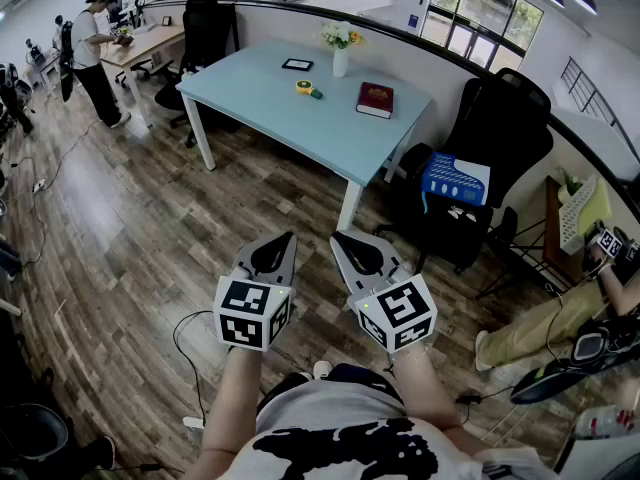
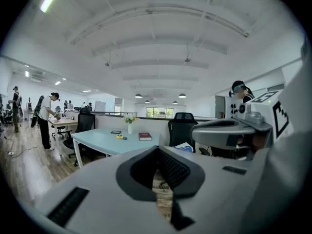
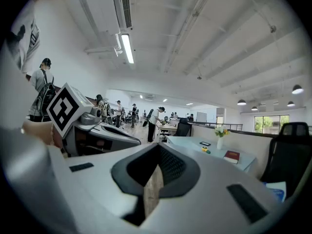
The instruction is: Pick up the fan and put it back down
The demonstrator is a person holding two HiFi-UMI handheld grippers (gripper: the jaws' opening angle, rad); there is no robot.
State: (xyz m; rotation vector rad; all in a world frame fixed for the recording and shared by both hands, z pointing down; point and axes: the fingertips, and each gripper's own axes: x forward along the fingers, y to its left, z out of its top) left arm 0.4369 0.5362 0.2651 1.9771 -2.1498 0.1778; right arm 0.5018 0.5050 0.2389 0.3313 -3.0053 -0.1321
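Scan first past the pale blue table (image 1: 250,93) at the far middle, then the black chair (image 1: 500,118) to its right, bearing a blue-and-white item (image 1: 455,178), possibly the fan but hard to confirm from here. Step nearer before committing. Keep the left gripper (image 1: 288,236) and right gripper (image 1: 337,236), both closed on nothing, level, and open one only beside the target.

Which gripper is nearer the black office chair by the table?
Right. The right gripper hangs below-left of the black office chair in the head view; the left gripper is beside it, farther left.
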